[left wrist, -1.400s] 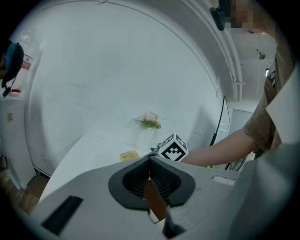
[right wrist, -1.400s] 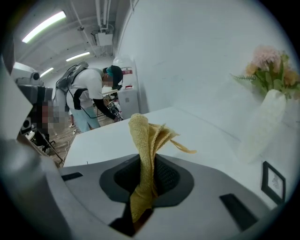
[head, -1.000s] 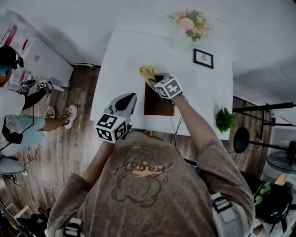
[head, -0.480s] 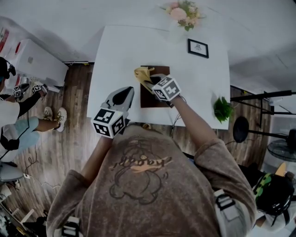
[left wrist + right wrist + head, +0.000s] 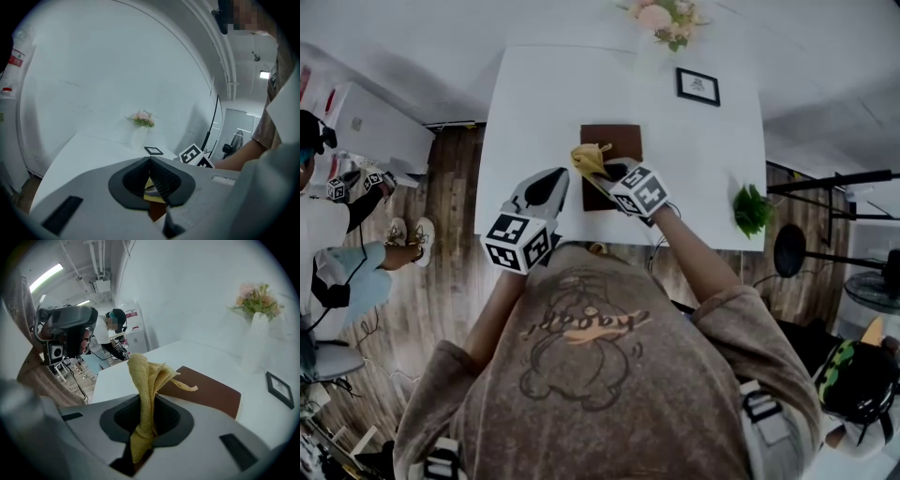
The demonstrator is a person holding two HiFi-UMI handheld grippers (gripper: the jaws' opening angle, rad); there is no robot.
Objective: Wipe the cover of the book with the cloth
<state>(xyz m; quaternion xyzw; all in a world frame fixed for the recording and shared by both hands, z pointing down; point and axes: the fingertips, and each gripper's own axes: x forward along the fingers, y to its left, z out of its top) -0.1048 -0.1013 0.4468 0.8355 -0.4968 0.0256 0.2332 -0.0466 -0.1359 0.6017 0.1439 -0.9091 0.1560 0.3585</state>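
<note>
A brown book (image 5: 617, 142) lies on the white table (image 5: 534, 103), near its front edge. My right gripper (image 5: 605, 172) is shut on a yellow cloth (image 5: 589, 157) that bunches over the book's left edge. In the right gripper view the cloth (image 5: 146, 380) stands up between the jaws of the right gripper (image 5: 149, 420), with the book (image 5: 211, 392) just beyond. My left gripper (image 5: 555, 180) is shut on nothing, to the left of the book over the table's front. In the left gripper view, the left gripper (image 5: 150, 164) shows bits of cloth and book behind its jaws.
A vase of pink flowers (image 5: 661, 19) and a small black picture frame (image 5: 697, 85) stand at the table's far side. A green plant (image 5: 752, 208) sits at the right front corner. A person (image 5: 319, 216) stands on the wooden floor at left, by a white cabinet (image 5: 380, 127).
The right gripper has drawn the cloth from the book's far left corner toward me along the left edge. The left gripper has hardly moved.
</note>
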